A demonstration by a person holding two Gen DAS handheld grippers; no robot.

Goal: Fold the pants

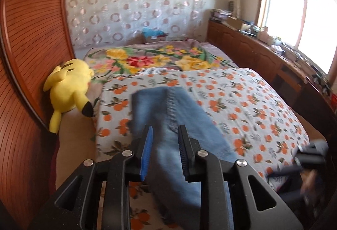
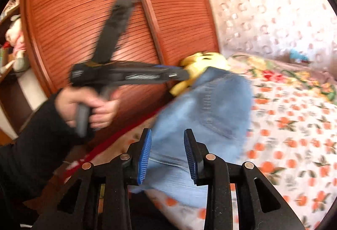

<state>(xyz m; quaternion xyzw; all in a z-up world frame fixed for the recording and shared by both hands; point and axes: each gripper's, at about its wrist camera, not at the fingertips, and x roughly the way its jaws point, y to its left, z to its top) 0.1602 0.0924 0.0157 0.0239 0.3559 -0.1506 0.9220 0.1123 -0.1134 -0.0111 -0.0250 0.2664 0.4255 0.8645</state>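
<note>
Nearest the cameras, the left gripper (image 1: 164,153) and right gripper (image 2: 167,157) stood spread and gripping nothing, above blue jeans (image 1: 168,116) lying already doubled near the front edge of the orange-print bedspread (image 1: 242,99), apparently needing further folds.

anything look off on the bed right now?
Nothing damaged or spilled. The jeans lie slanted across the orange-print sheet, not squared to it. A yellow plush lies tipped against the wooden panel. Both claws are open.
</note>
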